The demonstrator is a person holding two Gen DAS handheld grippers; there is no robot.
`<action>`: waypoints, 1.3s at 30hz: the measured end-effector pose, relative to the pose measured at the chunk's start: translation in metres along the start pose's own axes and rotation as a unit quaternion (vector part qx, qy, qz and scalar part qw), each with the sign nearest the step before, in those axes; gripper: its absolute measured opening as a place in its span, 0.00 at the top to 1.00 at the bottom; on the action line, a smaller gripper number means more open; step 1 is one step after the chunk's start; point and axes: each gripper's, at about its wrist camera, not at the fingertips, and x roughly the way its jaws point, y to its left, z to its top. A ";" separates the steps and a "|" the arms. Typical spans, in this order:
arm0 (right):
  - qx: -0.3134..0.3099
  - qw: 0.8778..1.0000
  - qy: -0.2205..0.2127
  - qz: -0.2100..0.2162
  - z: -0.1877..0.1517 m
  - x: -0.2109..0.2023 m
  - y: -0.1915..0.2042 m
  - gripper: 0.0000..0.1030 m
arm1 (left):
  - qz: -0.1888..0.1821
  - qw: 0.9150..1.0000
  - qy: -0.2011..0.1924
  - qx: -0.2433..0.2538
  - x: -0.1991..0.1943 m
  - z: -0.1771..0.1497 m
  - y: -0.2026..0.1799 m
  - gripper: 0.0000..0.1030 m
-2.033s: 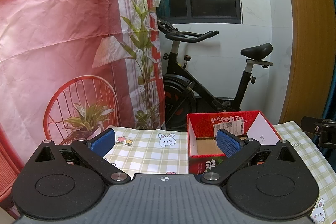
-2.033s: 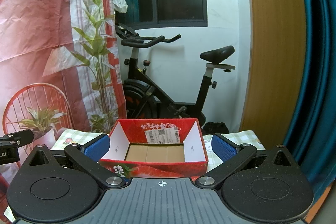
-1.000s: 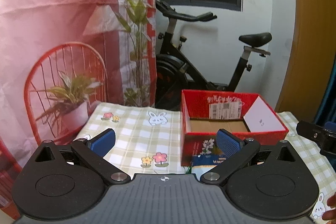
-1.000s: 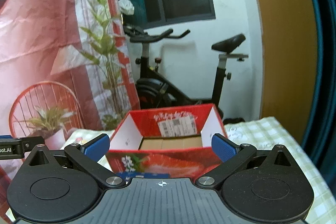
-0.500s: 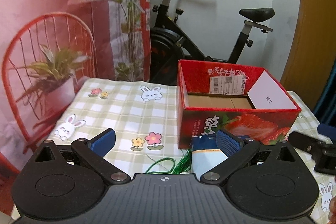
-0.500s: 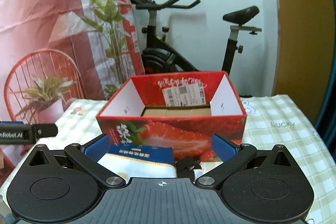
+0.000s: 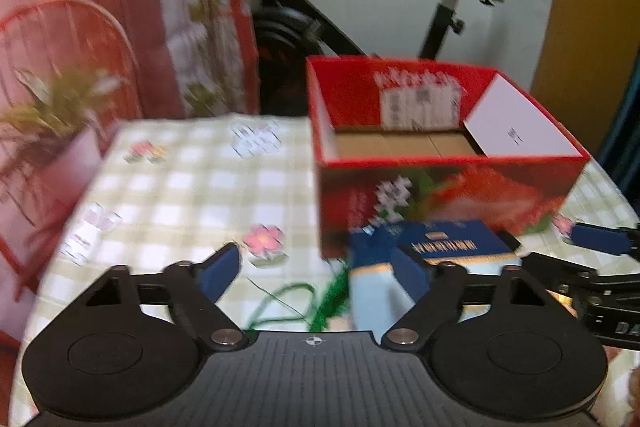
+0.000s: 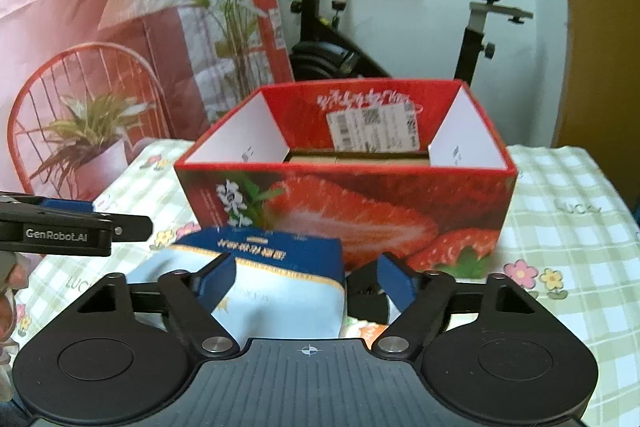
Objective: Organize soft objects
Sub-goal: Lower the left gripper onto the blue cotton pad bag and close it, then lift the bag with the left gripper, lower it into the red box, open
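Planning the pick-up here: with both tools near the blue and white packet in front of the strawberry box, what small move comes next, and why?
Probably ease the right tool forward around the blue and white packet. Its jaws are closing, but the pads do not press it yet, and the packet lies on the cloth before the empty strawberry box.

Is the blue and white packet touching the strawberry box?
Cannot tell. In the right wrist view the blue and white packet overlaps the strawberry box front, hiding any gap.

Both grippers lowered toward table — left gripper and right gripper jaws closing; blue-white packet now in view.
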 end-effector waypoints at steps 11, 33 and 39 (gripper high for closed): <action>0.019 0.998 0.043 0.035 -0.018 0.015 -0.006 0.43 | -0.104 0.991 0.053 -0.060 0.030 -0.024 0.014 0.50; 0.008 0.995 0.071 0.066 -0.017 0.039 -0.010 0.64 | -0.168 0.982 0.074 -0.044 0.048 -0.027 0.011 0.63; -0.010 0.995 0.054 0.081 -0.014 0.019 -0.003 0.77 | -0.168 0.983 0.064 -0.045 0.036 -0.029 0.013 0.63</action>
